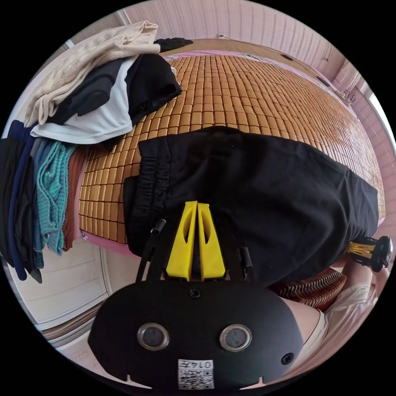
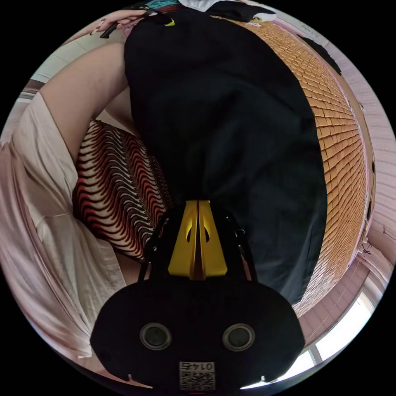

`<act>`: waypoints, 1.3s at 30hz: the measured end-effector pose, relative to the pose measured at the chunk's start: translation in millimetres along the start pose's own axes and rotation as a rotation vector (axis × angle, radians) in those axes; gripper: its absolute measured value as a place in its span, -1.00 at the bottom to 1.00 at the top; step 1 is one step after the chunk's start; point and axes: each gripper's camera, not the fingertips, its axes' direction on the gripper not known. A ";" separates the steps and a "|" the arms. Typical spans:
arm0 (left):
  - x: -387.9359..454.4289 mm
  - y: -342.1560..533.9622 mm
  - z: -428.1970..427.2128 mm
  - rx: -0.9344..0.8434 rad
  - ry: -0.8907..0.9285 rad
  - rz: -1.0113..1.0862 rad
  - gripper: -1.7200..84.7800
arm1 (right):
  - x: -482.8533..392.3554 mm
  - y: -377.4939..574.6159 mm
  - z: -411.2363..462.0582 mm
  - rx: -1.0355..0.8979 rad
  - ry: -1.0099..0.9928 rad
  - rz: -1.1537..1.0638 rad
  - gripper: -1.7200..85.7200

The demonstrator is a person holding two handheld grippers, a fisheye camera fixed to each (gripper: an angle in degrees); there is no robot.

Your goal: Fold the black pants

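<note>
Lay spread on the bamboo mat (image 1: 255,95) of the bed: the black pants (image 1: 264,185), with the near edge hanging over the bed side toward the person. Ran with the long axis across the left gripper view, from the gathered waistband (image 1: 154,177) at the left to the far end at the right. Seemed already doubled leg on leg, judging by the single broad panel, smooth and with few wrinkles. Sat with the left gripper (image 1: 197,205) at the waistband end, yellow fingers (image 1: 208,243) pressed together on the near edge of the cloth. Showed at the other end, in the same view, the right gripper (image 1: 361,249); in its own view the fingers (image 2: 212,243) were closed tight with the dark fabric starting just at the tips, so apparently pinching the hem edge. Stretched away from both grippers, over the mat, with each hand near its own end. Stood a pile of clothes (image 1: 86,95) on the mat beyond the waistband, close but not touching. Probably called for carrying one end along the long axis onto the other.
</note>
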 end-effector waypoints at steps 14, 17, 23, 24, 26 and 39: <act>-28.1 -7.5 27.5 0.068 0.042 0.046 -0.98 | 40.9 -103.8 -33.8 0.123 0.180 0.246 -0.98; -24.0 -8.9 32.4 0.051 0.009 0.080 -0.98 | 54.8 -138.4 -37.2 0.159 0.086 0.260 -0.98; -25.7 26.2 15.5 0.108 0.050 0.038 -0.98 | 35.3 -184.5 -14.8 0.114 -0.086 0.174 -0.98; -22.2 43.6 4.6 0.140 0.070 0.042 -0.98 | 26.3 -186.6 -8.6 0.106 -0.050 0.165 -0.98; -5.3 73.0 -12.6 0.214 0.129 0.111 -0.98 | 18.3 -185.6 -7.6 0.154 0.015 0.167 -0.98; 254.7 183.8 2.8 0.335 0.246 0.854 -0.98 | 82.9 -221.9 -34.4 0.147 0.123 0.206 -0.98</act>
